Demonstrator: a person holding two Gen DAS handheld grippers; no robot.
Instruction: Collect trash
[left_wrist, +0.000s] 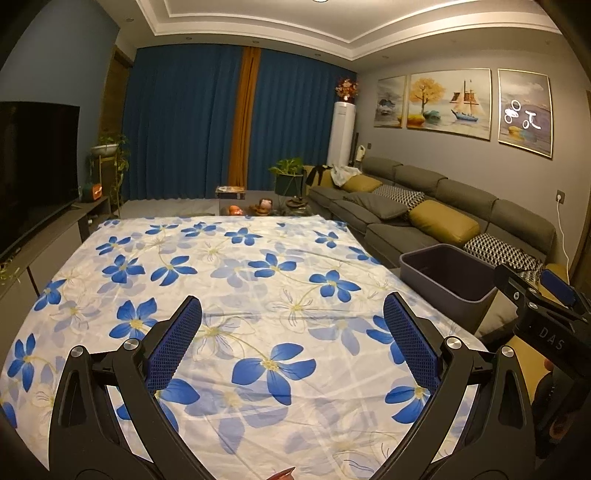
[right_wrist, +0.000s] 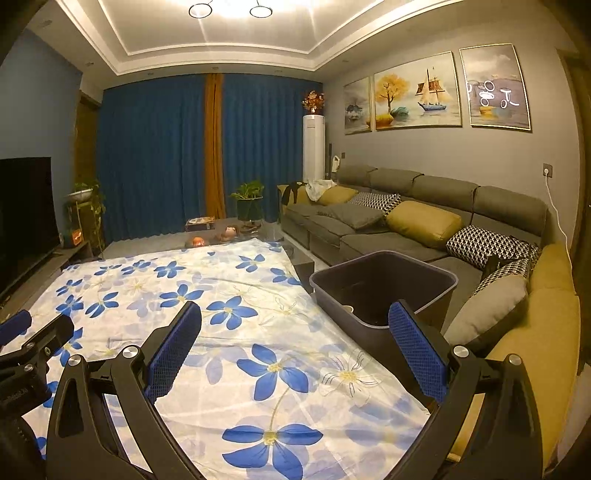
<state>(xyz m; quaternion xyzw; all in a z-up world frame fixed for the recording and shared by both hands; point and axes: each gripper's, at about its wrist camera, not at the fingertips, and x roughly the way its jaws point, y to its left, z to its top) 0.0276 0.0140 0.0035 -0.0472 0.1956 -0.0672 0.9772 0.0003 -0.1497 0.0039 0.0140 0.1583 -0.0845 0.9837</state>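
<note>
A table under a white cloth with blue flowers (left_wrist: 236, 280) fills the left wrist view, and no loose trash shows on it. My left gripper (left_wrist: 293, 299) hovers above the cloth's near part, open and empty. A dark grey bin (left_wrist: 443, 291) stands off the cloth's right edge. My right gripper (right_wrist: 295, 306) is open and empty over the cloth's (right_wrist: 221, 350) right side, its right finger in front of the bin's (right_wrist: 384, 273) near corner. A small pale object (right_wrist: 347, 308) lies inside the bin. Each gripper shows at the edge of the other's view: right gripper (left_wrist: 535, 280), left gripper (right_wrist: 35, 326).
A grey sofa (right_wrist: 406, 184) with yellow and patterned cushions runs along the right wall, just behind the bin. A TV (left_wrist: 33, 162) on a low cabinet lines the left side. Beyond the table's far edge are a low coffee table (left_wrist: 236, 195) with items and potted plants.
</note>
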